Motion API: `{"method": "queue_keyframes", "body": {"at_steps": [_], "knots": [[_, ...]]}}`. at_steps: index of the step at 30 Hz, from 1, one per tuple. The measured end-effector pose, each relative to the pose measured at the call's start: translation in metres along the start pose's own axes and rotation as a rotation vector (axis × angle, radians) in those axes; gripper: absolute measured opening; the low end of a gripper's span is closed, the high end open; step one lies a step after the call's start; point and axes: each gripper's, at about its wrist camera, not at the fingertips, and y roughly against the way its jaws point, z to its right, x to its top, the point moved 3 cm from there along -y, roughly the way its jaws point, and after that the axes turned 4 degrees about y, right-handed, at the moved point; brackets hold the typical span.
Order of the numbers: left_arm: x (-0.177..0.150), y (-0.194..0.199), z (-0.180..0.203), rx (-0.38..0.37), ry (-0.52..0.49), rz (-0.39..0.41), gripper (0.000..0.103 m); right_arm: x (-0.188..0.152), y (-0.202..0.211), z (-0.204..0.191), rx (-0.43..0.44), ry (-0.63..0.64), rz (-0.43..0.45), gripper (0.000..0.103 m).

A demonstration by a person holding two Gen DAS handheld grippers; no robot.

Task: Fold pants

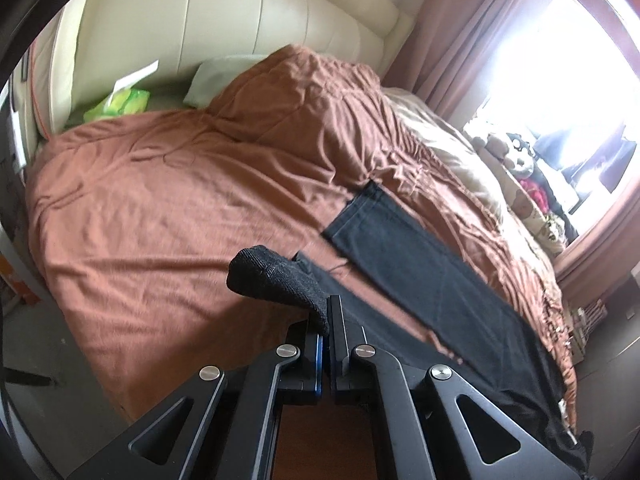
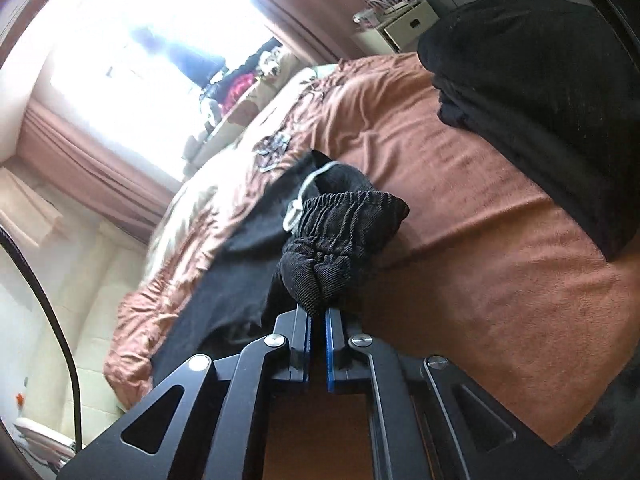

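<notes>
The wide bed with the rust-brown crumpled cover (image 1: 160,200) is the landmark, and it fills most of both views. Behind the bed stands a cream padded headboard (image 1: 240,32). Along the far side of the bed hang brownish-pink curtains (image 1: 460,40) beside a very bright window (image 1: 560,60). A beige blanket (image 1: 440,136) lies on the bed's window side.

The black cotton pants (image 1: 420,272) lie across the near part of the bed. One leg stretches flat over the cover toward the window side, its hem toward the headboard. In the right wrist view, a stack of folded black clothes (image 2: 540,100) sits on the bed, well apart from the pants.

The left gripper (image 1: 326,320) is pressed together and pinches a fold of the black cloth; the fabric bulges out just beyond its tips, lifted off the cover. The right gripper (image 2: 318,312) is also pressed together, pinching the gathered elastic waistband of the pants, with a white drawstring (image 2: 316,178) visible behind it.

At the head of the bed lie a pale green pillow (image 1: 212,80) and a yellow-green tissue pack (image 1: 120,104) with a white sheet sticking out. Stuffed toys (image 1: 516,152) crowd the windowsill beside the bed. Past the bed's far corner stands a small white box (image 2: 400,20); what is in it is too blurred to tell.
</notes>
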Motion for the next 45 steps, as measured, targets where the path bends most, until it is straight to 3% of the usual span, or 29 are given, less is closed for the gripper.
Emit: {"method": "queue_keyframes", "body": {"at_steps": [13, 25, 37, 45], "knots": [[0.021, 0.006, 0.026, 0.014, -0.039, -0.024, 0.002, -0.003, -0.005, 0.013, 0.062, -0.012, 0.032, 0.002], [0.052, -0.009, 0.046, 0.009, -0.035, -0.036, 0.002, 0.030, -0.018, -0.019, 0.074, 0.009, 0.063, 0.002], [0.090, -0.059, 0.093, 0.060, -0.043, -0.028, 0.002, 0.091, -0.078, -0.046, 0.070, 0.064, 0.004, 0.002], [0.111, -0.119, 0.121, 0.098, -0.058, -0.053, 0.002, 0.124, -0.138, -0.067, 0.021, 0.110, -0.018, 0.002]]}}
